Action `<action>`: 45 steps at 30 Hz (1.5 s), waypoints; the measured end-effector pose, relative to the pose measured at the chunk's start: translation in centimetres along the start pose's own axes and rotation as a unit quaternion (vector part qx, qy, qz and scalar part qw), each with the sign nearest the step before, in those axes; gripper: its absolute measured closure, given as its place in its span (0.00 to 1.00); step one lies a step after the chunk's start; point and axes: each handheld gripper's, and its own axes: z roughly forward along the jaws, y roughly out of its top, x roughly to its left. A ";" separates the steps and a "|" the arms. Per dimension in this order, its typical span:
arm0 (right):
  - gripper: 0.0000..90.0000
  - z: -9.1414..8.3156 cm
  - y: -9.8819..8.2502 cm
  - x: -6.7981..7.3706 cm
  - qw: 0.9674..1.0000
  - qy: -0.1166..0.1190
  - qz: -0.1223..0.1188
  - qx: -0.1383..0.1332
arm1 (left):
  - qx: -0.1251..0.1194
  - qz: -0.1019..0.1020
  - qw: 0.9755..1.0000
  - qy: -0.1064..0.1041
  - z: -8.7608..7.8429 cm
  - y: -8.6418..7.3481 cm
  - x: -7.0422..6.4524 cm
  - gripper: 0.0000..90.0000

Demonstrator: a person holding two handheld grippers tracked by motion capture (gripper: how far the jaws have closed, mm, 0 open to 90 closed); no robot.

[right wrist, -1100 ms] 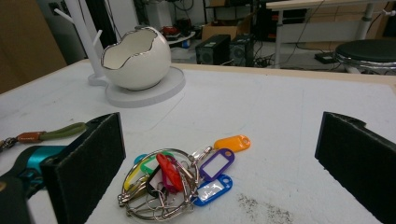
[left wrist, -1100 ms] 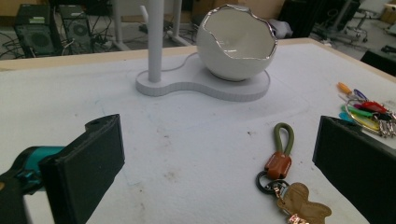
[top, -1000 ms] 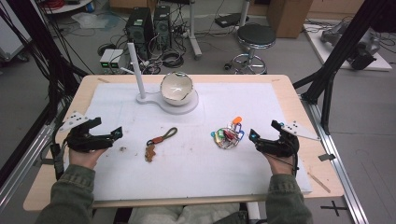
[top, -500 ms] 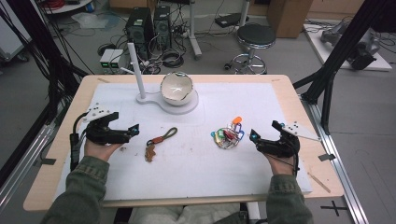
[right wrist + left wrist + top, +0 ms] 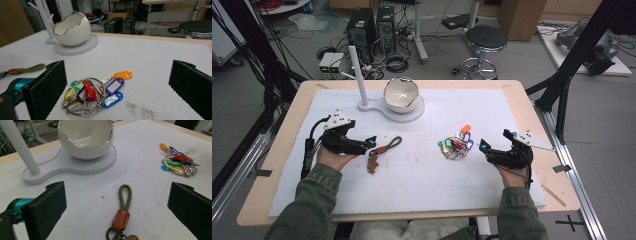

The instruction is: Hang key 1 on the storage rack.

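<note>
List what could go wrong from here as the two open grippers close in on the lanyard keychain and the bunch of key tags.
1. The left gripper is close to the lanyard keychain, whose thin green loop lies flat on the mat; the jaws may scrape over it without catching it.
2. The bunch of key tags is a loose tangle on rings; the right gripper may pinch one tag, leaving the rest dangling.
</note>
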 end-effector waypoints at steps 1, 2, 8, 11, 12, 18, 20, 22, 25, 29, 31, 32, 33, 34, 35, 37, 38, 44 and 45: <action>0.01 0.0 0.0 -0.1 1.000 -0.001 -0.001 -0.001 | 0.002 0.001 1.000 -0.003 0.2 0.0 -0.1 0.03; 0.01 -0.1 0.0 -0.1 1.000 -0.001 0.000 -0.001 | 0.010 0.003 1.000 -0.006 0.6 0.0 -0.2 0.03; 0.01 -0.2 0.0 -0.2 1.000 -0.001 0.001 -0.002 | 0.026 0.004 1.000 -0.011 1.4 -0.2 -0.3 0.03; 0.01 -0.2 0.0 -0.2 1.000 -0.002 0.000 -0.002 | 0.037 0.009 0.999 -0.014 1.8 -0.3 -0.4 0.03; 0.01 -0.1 0.0 -0.3 1.000 -0.002 -0.001 -0.002 | 0.041 0.009 0.999 -0.016 2.0 -0.3 -0.4 0.03; 0.01 -0.1 0.0 -0.2 1.000 -0.001 0.001 -0.002 | 0.060 0.009 0.998 -0.024 2.8 -0.5 -0.7 0.03; 0.01 -0.2 0.0 -0.2 1.000 -0.001 0.002 -0.002 | 0.065 0.011 0.997 -0.027 3.1 -0.5 -0.8 0.03; 0.01 -0.2 0.0 -0.2 1.000 0.000 0.005 -0.002 | 0.072 0.014 0.997 -0.027 3.3 -0.6 -0.8 0.03; 0.01 -0.2 0.0 -0.3 1.000 0.001 0.007 -0.003 | 0.087 0.016 0.996 -0.028 3.9 -0.9 -0.7 0.03; 0.01 -0.2 0.0 -0.3 1.000 0.001 0.007 -0.003 | 0.106 0.021 0.994 -0.024 4.5 -1.2 -0.8 0.03; 0.01 -0.2 -0.1 -0.3 1.000 0.002 0.006 -0.003 | 0.113 0.023 0.993 -0.023 4.8 -1.3 -0.7 0.03; 0.01 -0.2 -0.1 -0.3 1.000 0.002 0.006 -0.002 | 0.117 0.021 0.993 -0.023 4.9 -1.4 -0.7 0.03; 0.01 -0.2 -0.1 -0.3 1.000 0.002 0.005 -0.002 | 0.119 0.023 0.992 -0.022 5.0 -1.4 -0.6 0.03; 0.01 -0.2 0.0 -0.3 1.000 0.003 0.007 -0.003 | 0.122 0.022 0.992 -0.022 5.1 -1.5 -0.6 0.03; 0.01 -0.2 -0.1 -0.3 1.000 0.003 0.007 -0.004 | 0.124 0.023 0.992 -0.022 5.2 -1.5 -0.6 0.03; 0.01 -0.2 0.0 -0.4 1.000 0.002 0.007 -0.004 | 0.133 0.026 0.991 -0.021 5.4 -1.7 -0.5 0.03; 0.01 -0.2 0.0 -0.4 1.000 0.002 0.007 -0.004 | 0.137 0.027 0.990 -0.020 5.5 -1.7 -0.5 0.03; 0.01 -0.2 -0.1 -0.3 1.000 0.003 0.007 -0.001 | 0.166 0.026 0.985 -0.023 6.3 -2.2 -0.3 0.03; 0.01 -0.2 -0.1 -0.3 1.000 0.003 0.008 -0.002 | 0.171 0.026 0.985 -0.023 6.4 -2.3 -0.3 0.03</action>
